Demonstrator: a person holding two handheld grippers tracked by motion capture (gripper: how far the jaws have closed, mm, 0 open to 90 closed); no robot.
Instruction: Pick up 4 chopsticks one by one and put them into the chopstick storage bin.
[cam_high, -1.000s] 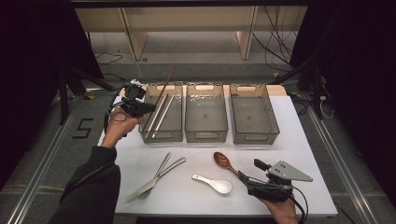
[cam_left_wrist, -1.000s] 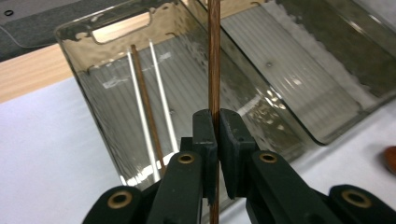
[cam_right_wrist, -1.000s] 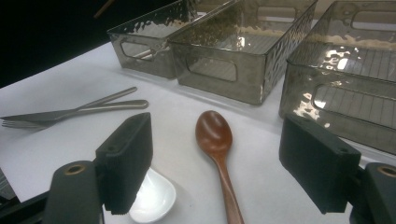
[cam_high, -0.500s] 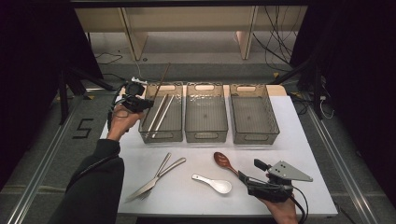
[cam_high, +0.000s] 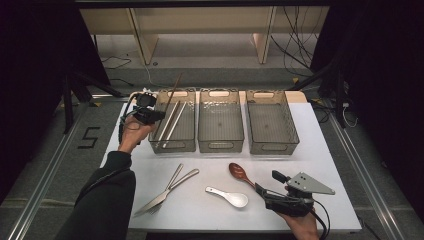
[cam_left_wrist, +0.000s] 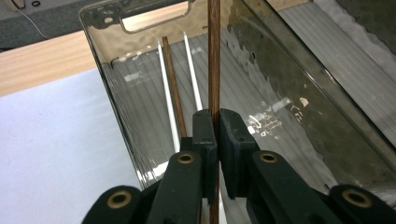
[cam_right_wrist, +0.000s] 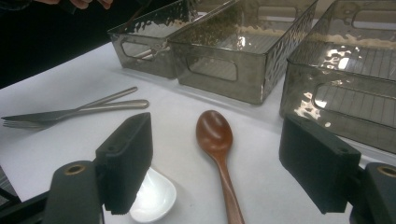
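Observation:
My left gripper (cam_high: 151, 115) is shut on a brown wooden chopstick (cam_high: 173, 91), which slants up over the left clear bin (cam_high: 172, 148). In the left gripper view the jaws (cam_left_wrist: 214, 122) pinch that chopstick (cam_left_wrist: 214, 51) above the bin's floor. There two pale chopsticks (cam_left_wrist: 192, 74) and another brown one (cam_left_wrist: 171, 79) lie. My right gripper (cam_high: 266, 186) stands open near the table's front right. In the right gripper view its jaws (cam_right_wrist: 217, 161) stand either side of a wooden spoon (cam_right_wrist: 215, 135), not touching it.
A middle bin (cam_high: 221, 145) and a right bin (cam_high: 273, 149) stand beside the left one. A white spoon (cam_high: 228, 196) lies by the wooden spoon (cam_high: 240, 173). A knife and fork (cam_high: 169, 189) lie crossed at front left. The table's front edge is close to my right hand.
My left gripper has sunk a little toward the left bin with the brown chopstick still in its jaws. The right gripper has not moved.

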